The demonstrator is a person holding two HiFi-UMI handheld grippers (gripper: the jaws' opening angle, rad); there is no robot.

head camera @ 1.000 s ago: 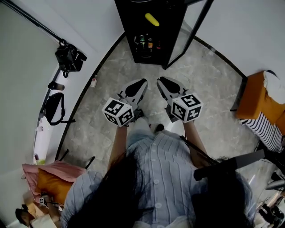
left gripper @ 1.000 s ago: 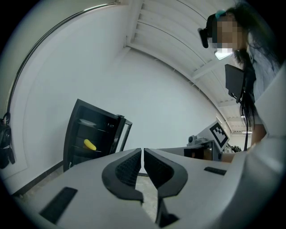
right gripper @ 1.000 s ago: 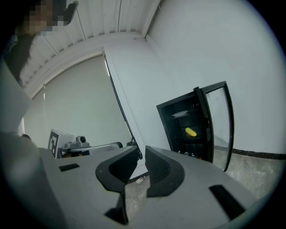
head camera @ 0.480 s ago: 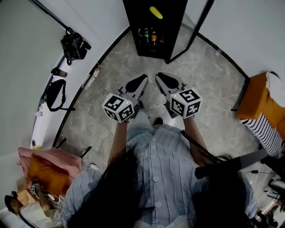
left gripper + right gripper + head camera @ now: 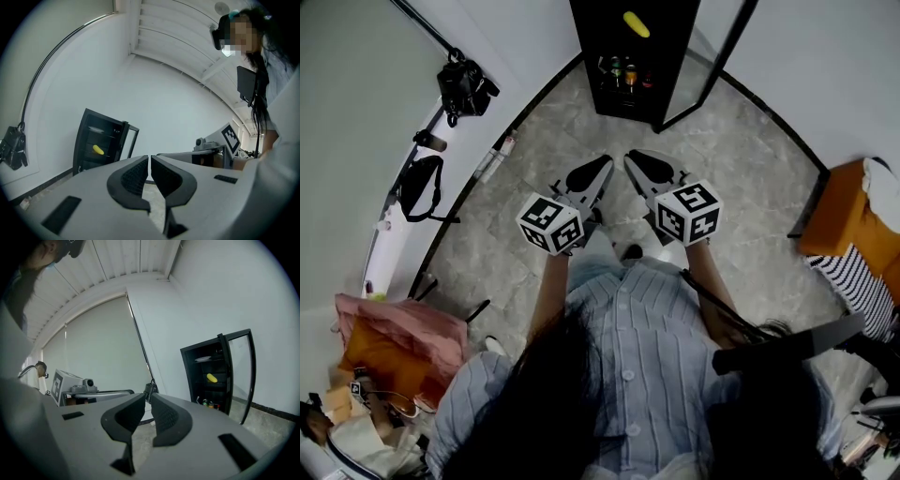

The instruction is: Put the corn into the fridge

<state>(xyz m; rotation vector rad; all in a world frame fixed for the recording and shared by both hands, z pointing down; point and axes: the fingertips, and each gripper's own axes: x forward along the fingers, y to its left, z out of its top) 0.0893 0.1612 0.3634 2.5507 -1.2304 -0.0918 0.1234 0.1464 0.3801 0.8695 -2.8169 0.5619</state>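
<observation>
The head view looks steeply down from above the person onto the left gripper (image 5: pixel 602 163), the right gripper (image 5: pixel 631 157) and the grey marbled floor (image 5: pixel 741 187). Each gripper view rides close behind its own jaws, facing roughly level. All three views share the tall black glass-doored fridge (image 5: pixel 605 42), well ahead of the claws.

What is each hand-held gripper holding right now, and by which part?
Nothing. The left hand-held gripper and right hand-held gripper are both shut and empty; the corn lies on a shelf inside the fridge.
</observation>
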